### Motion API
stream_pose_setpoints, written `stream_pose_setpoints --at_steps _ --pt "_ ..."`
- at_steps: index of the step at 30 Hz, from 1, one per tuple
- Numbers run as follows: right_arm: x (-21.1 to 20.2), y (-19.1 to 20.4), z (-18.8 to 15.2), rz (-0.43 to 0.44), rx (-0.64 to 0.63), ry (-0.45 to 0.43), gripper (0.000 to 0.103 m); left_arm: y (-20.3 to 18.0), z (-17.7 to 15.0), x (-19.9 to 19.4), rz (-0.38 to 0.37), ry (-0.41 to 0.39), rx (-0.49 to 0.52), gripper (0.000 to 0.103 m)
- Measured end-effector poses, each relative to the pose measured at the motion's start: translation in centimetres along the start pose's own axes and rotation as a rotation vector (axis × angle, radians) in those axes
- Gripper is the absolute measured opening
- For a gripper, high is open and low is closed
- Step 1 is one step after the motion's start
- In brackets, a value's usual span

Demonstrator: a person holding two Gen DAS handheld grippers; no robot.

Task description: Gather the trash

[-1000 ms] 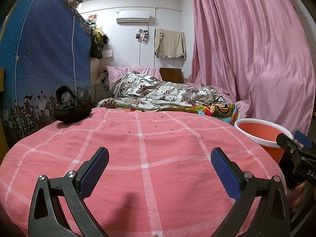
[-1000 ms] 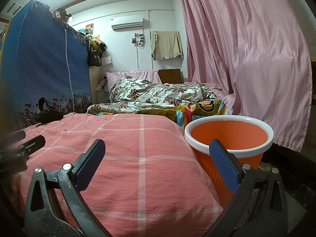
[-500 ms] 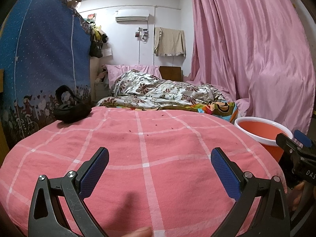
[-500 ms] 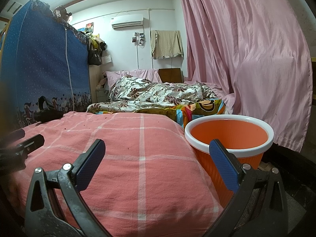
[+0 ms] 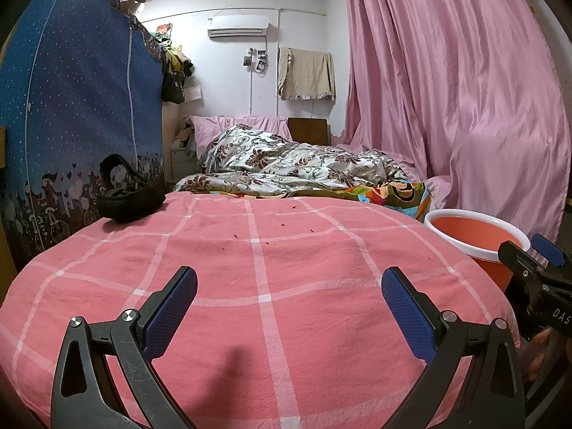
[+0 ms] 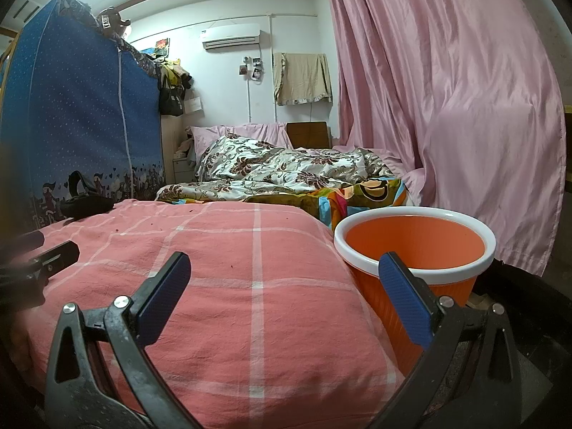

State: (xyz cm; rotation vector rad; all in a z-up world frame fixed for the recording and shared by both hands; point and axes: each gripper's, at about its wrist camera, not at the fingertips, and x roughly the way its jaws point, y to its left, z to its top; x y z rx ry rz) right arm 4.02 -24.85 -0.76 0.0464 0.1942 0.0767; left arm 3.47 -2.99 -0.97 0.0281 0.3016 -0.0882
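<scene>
Left wrist view shows the pink checked bedspread (image 5: 271,286) filling the frame, a wide soft mound with the rumpled floral quilt (image 5: 286,168) beyond it and the pink curtain (image 5: 447,107) hanging on the right. Just off the bedspread's right edge stands the orange bin (image 5: 475,236), white-rimmed and, from what shows in the right wrist view, with nothing visible inside (image 6: 414,246). A black pouch (image 5: 128,196) sits at the far left of the spread.

Both tools hang over the near end of the bed. Left gripper (image 5: 289,307) is spread wide, nothing between the blue pads; right gripper (image 6: 286,300) likewise released and bare, its right finger overlapping the bin's rim in view.

So this looks like the hunting stage: nothing is picked up yet. The only candidates for trash are the tiny dark specks (image 5: 282,224) scattered across the middle of the spread, well ahead of the left jaws and apart from them. What they are is too small to tell. Next move, I'd judge, calls for reaching forward and low, then pinching finely, since flecks on soft cloth give little to grip.
</scene>
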Motion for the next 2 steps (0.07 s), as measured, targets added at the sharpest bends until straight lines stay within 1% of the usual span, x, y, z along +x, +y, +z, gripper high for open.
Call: stream_pose_setpoints --at_steps 2 --pt "-0.05 0.01 -0.01 0.000 0.000 -0.001 0.103 0.01 0.00 0.02 0.000 0.000 -0.001 0.101"
